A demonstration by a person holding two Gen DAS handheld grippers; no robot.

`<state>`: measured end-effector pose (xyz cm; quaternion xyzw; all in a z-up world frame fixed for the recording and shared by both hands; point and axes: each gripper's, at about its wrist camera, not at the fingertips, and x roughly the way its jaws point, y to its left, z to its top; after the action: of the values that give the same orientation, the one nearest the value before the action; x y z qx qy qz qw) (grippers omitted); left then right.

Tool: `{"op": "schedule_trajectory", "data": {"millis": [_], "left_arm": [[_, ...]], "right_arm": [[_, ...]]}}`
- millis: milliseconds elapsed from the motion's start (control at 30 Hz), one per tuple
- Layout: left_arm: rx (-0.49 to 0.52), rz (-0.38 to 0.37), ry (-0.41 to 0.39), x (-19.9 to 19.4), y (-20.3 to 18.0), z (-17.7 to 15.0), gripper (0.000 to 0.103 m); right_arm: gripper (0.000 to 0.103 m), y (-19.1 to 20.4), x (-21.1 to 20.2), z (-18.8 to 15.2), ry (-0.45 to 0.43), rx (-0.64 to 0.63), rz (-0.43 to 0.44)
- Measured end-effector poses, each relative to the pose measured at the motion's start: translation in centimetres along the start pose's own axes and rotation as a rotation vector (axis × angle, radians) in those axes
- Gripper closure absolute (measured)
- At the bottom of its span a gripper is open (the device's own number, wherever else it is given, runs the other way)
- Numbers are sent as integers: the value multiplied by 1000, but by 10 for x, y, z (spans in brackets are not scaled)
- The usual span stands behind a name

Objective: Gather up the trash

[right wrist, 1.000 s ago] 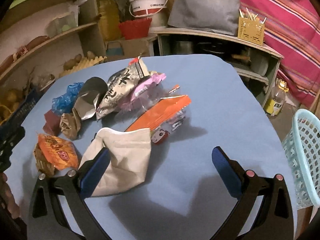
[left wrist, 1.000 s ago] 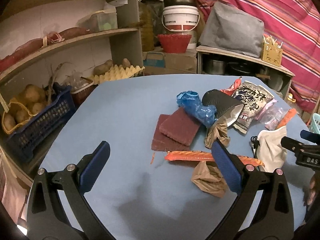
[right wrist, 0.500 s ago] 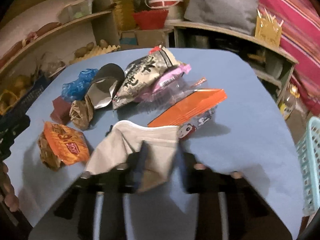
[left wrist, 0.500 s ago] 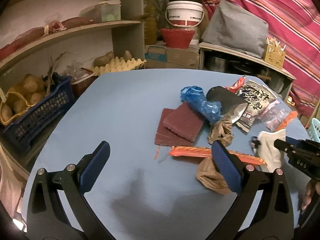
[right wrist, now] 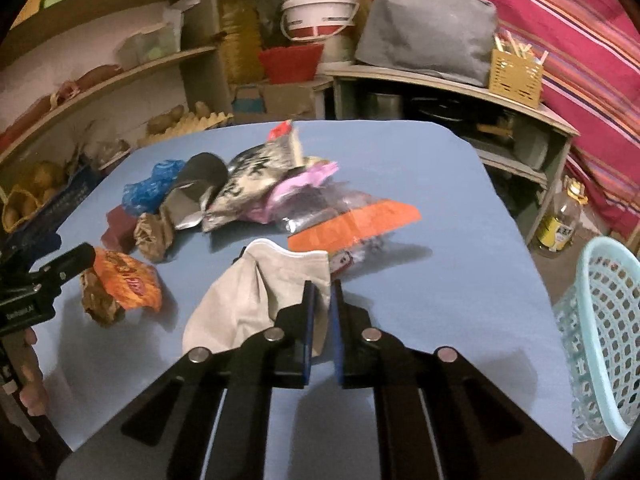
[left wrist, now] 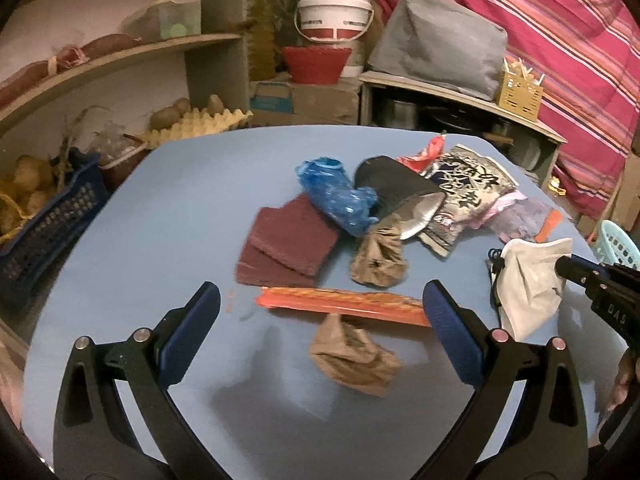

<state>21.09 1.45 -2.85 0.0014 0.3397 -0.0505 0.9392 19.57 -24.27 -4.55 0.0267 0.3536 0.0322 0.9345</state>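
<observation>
Trash pile sits on the blue table point(right wrist: 420, 168), nothing binned yet as far as visible. Left to right in the right wrist view: left gripper point(left wrist: 320, 320) at 9 o'clock, jaws wide, empty, hovering over the crumpled brown paper point(left wrist: 352, 360) and orange wrapper point(right wrist: 128, 284). Centre pile at 11–12 o'clock untouched: maroon pads point(left wrist: 288, 244), blue plastic bag point(right wrist: 148, 188), printed snack bag point(right wrist: 256, 176), pink wrapper point(right wrist: 304, 180), orange packet point(right wrist: 356, 224). Right gripper point(right wrist: 320, 300) has just been closing; jaws now nearly together, pinching the edge of the white face mask point(right wrist: 256, 296) — mask hangs off it in the left wrist view. Teal basket point(right wrist: 600, 320) at 3 o'clock, off the table edge, likely the bin; contents not visible. Judgement: first item gripped, all the rest pending.
</observation>
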Motion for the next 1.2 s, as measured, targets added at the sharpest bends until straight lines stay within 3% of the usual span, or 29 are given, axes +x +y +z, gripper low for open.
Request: {"op": "schedule_trajectory", "data": {"millis": [200,400,467,633,833,933,1100,1167,1200], "left_arm": [[15,0,-4,-1,-6,2,5],[-46,9,43,10,21,2,6],[-59,13,56,14,29,2,15],[-105,-75,124,26,32,2,34],[-48,-109,111,25,19,4,64],[-33,-110,109,26,15,5,71],[-40,-102,122,34,15,10,90],[-48,-111,120,33,15,12,103],[-50,-115,119,31,15,12,103]], "right_arm": [[95,-20,-9,-2,-19,24,-27],[95,-35,-15,-6,-27,44,-38],[95,-37,-15,-7,-26,47,-37],[95,-35,-13,-7,-27,49,-31],[95,-31,-16,-8,-38,40,-29],[95,-31,-16,-8,-34,46,-23],[95,-31,-17,-8,-37,50,-17],[95,-31,-18,-8,-44,53,-11],[95,-31,-20,-7,-50,53,-9]]}}
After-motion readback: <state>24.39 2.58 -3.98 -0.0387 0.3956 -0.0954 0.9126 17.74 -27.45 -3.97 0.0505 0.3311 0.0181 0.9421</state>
